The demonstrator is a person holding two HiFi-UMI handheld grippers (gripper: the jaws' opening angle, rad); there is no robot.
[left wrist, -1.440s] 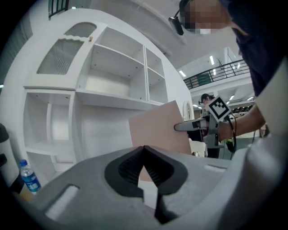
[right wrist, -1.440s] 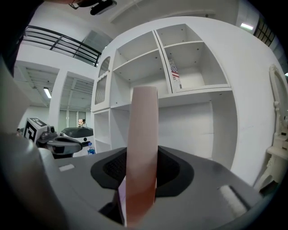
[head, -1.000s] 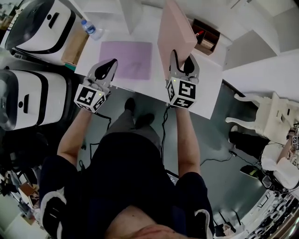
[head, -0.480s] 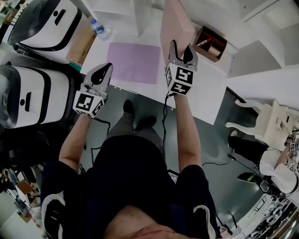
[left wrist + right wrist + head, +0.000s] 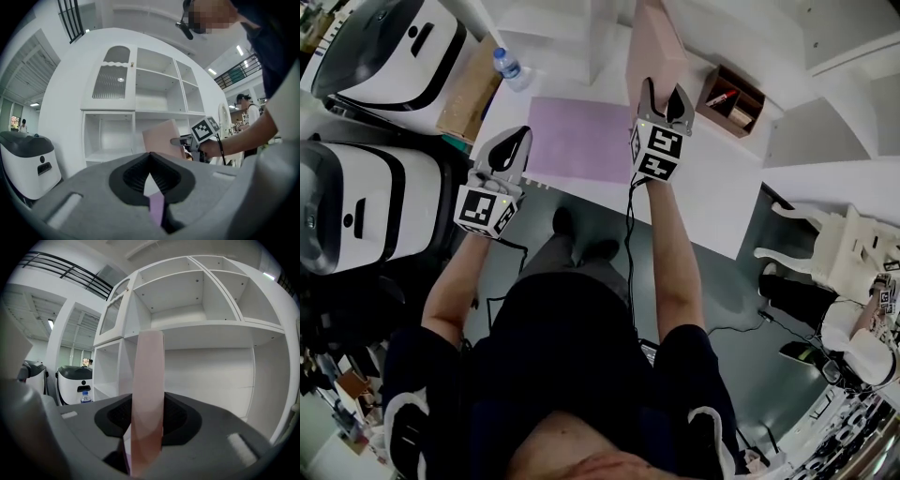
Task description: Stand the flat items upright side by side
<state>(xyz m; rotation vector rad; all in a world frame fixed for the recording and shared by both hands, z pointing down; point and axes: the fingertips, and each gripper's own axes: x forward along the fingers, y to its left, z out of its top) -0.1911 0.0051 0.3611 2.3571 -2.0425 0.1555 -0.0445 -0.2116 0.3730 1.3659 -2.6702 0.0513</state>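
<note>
My right gripper [image 5: 666, 98] is shut on the near edge of a pink flat board [image 5: 654, 49], held upright on edge over the white table [image 5: 722, 187]. In the right gripper view the pink board [image 5: 147, 394] rises edge-on between the jaws, in front of the white shelf unit [image 5: 211, 333]. A purple flat sheet [image 5: 581, 139] lies flat on the table to its left. My left gripper [image 5: 512, 150] hovers at the table's near edge, just left of the purple sheet, shut and empty. The left gripper view shows the pink board [image 5: 161, 139] and the right gripper [image 5: 190, 139] ahead.
A water bottle [image 5: 508, 67] and a brown box [image 5: 469, 94] stand at the table's left. A small wooden tray [image 5: 733, 101] with items sits right of the pink board. White machines [image 5: 366, 202] stand to the left, a white chair [image 5: 834, 248] to the right.
The right gripper has carried the pink board farther from me, toward the shelf, keeping it upright. The left gripper has stayed shut and shifted slightly.
</note>
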